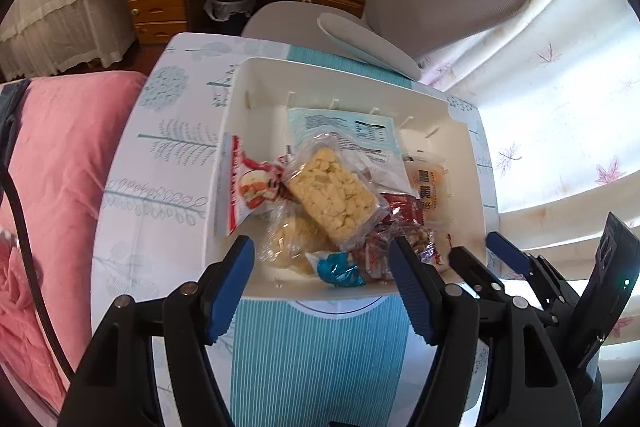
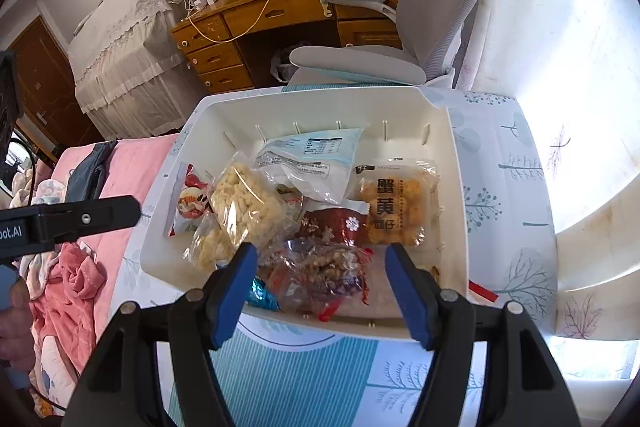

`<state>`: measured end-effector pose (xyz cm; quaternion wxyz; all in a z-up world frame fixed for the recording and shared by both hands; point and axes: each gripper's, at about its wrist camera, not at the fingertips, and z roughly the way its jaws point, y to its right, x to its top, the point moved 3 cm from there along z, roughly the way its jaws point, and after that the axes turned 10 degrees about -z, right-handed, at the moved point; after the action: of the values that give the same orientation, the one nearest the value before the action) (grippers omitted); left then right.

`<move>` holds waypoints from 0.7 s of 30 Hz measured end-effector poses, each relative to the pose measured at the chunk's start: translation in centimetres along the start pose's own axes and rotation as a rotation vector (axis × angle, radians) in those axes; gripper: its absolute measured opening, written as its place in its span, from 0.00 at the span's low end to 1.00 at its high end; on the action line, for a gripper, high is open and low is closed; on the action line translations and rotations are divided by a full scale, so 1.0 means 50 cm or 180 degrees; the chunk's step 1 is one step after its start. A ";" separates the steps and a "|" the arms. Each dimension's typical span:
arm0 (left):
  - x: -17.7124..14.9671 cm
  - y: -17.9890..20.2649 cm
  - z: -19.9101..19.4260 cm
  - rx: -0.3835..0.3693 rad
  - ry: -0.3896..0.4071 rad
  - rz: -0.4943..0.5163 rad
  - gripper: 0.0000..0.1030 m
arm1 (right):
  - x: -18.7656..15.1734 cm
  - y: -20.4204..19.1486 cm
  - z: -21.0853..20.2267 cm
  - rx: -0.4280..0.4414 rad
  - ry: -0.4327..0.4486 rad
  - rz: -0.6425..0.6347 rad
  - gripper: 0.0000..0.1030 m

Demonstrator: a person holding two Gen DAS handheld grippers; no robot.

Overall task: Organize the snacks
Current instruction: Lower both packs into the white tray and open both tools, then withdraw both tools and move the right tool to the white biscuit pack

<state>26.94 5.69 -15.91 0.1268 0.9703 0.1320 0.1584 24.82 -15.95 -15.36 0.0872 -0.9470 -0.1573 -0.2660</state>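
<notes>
Left hand-held gripper (image 1: 322,271) black arms, ribbed blue pads (image 1: 408,287), silver pivot screws, right hand-held gripper (image 2: 320,281) alike

bin (image 2: 456,187) top open | snack packets (image 2: 320,219) crowd floor

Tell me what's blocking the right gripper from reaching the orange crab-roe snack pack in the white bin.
Nothing visible blocks it. The right gripper hangs open over the near rim of the white bin, and the orange pack lies uncovered at the right side, on top. A dark red packet only borders its left edge.

One bin (image 2: 456,187), two grippers (image 2: 320,291)
</notes>
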 end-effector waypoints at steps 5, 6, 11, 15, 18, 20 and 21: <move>-0.035 -0.028 -0.015 0.0012 0.0030 -0.0112 0.72 | -0.017 0.019 -0.022 0.0018 0.0024 -0.0029 0.74; -0.042 -0.032 -0.017 0.0030 0.0028 -0.0134 0.72 | -0.020 0.025 -0.026 0.0016 0.0030 -0.0028 0.74; -0.097 -0.048 -0.023 0.0099 0.0032 -0.0262 0.72 | -0.046 0.054 -0.049 -0.0054 0.0047 -0.0089 0.74; -0.145 -0.049 -0.020 0.0175 0.0009 -0.0329 0.72 | -0.075 0.081 -0.056 -0.0077 0.0012 -0.0174 0.74; -0.175 -0.047 -0.013 0.0231 -0.0019 -0.0392 0.72 | -0.100 0.099 -0.059 -0.0079 -0.0008 -0.0260 0.74; -0.199 -0.043 -0.003 0.0275 -0.0068 -0.0458 0.72 | -0.115 0.112 -0.059 -0.0059 -0.0011 -0.0307 0.74; -0.210 -0.041 -0.001 0.0284 -0.0084 -0.0475 0.72 | -0.122 0.119 -0.059 -0.0043 -0.0004 -0.0336 0.74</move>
<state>16.88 4.48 -19.33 0.0965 0.9644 0.2091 0.1298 20.53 -23.79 -16.62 0.0665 -0.9382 -0.2052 -0.2708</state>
